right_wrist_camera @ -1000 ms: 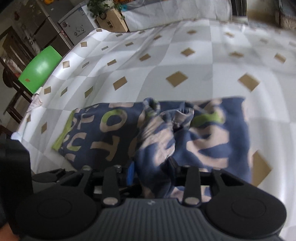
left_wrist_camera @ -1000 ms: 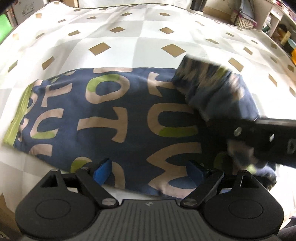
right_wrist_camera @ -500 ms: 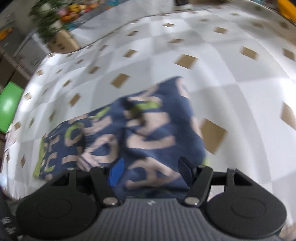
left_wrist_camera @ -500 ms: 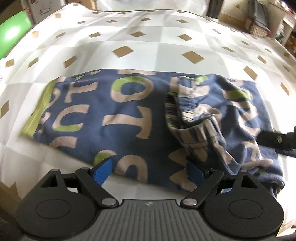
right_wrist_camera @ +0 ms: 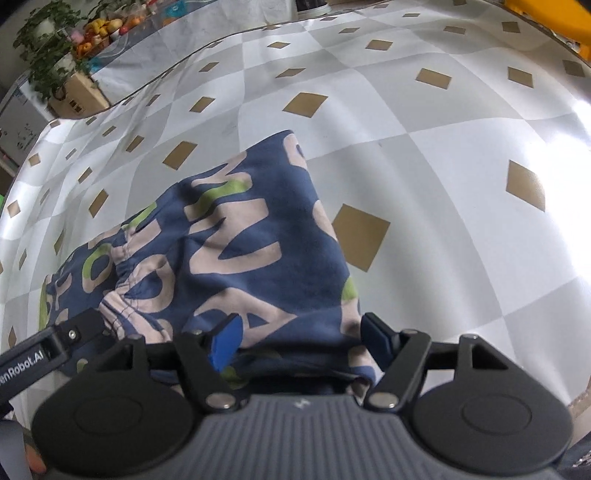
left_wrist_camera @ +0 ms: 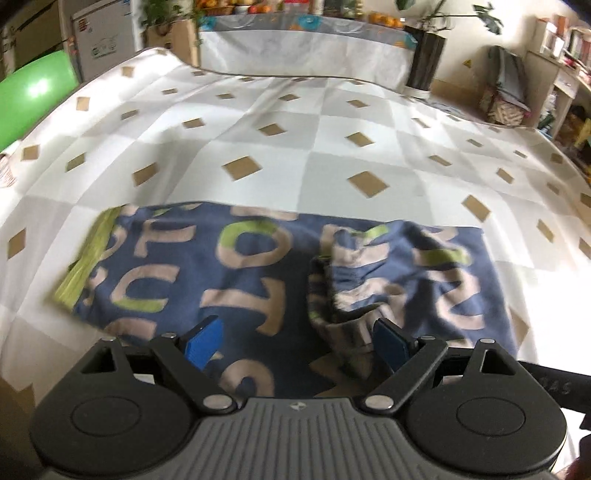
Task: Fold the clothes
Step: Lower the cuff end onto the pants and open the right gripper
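Observation:
A navy garment (left_wrist_camera: pixel 258 273) printed with beige and green letters lies flat along the near edge of the checked cloth (left_wrist_camera: pixel 332 147). Its right end (left_wrist_camera: pixel 406 266) is folded back over the middle, with the gathered waistband showing (right_wrist_camera: pixel 125 288). My left gripper (left_wrist_camera: pixel 297 343) hovers open above the garment's near edge, with nothing between its blue pads (left_wrist_camera: pixel 203 341). My right gripper (right_wrist_camera: pixel 301 339) is over the folded right end. Its jaws are opening; cloth lies below them, and the pads (right_wrist_camera: pixel 225 343) do not press on it. One finger of the left gripper (right_wrist_camera: pixel 55 347) shows at the left of the right wrist view.
A green round object (left_wrist_camera: pixel 33 99) stands beyond the left edge. At the back are a white-covered bench with fruit (left_wrist_camera: pixel 303 48), a cardboard box (right_wrist_camera: pixel 81 96) and a black vase (left_wrist_camera: pixel 424 62). Shelves (left_wrist_camera: pixel 561 74) stand at the right, and a yellow item (right_wrist_camera: pixel 546 14) at the far right.
The right gripper laid the lifted end of the garment down on the middle, let go with its jaws widening, and moved off to the right. The left gripper rose and tilted up.

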Tool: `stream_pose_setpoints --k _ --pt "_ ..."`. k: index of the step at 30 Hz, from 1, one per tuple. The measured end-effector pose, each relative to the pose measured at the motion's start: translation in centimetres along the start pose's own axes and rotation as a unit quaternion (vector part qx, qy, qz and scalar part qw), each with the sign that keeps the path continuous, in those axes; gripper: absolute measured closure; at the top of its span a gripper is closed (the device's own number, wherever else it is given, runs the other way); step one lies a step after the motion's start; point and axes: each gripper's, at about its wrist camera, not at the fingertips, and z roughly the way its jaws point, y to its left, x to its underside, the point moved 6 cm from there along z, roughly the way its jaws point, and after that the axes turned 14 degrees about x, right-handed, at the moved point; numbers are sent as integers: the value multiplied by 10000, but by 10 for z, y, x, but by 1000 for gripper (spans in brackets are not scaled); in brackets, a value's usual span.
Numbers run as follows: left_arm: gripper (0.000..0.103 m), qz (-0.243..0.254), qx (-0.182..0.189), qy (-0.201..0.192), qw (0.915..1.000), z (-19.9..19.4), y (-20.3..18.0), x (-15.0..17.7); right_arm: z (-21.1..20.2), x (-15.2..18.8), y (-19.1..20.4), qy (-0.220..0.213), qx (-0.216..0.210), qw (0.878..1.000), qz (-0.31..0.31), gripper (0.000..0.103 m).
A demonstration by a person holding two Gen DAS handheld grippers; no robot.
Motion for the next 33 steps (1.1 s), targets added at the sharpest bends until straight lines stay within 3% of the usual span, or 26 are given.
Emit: stream_pose_setpoints --k 5,8,11,16,22,33 --pt "15 181 121 87 9997 14 -16 -5 0 -4 -7 -68 103 9997 224 32" --pt "14 382 160 371 9985 28 -23 -1 3 -4 -8 -7 151 9996 258 31" --pt "14 585 -147 614 9963 41 -21 6 6 -3 -8 57 271 9994 185 31" --pt "13 374 -257 779 9959 48 -6 15 8 4 -9 192 415 9989 36 29" --pt "7 121 -215 772 9967 45 6 20 6 18 -6 23 640 9971 -410 26" --pt "5 143 -138 835 9963 44 11 22 2 32 -6 -224 801 9945 -632 17"
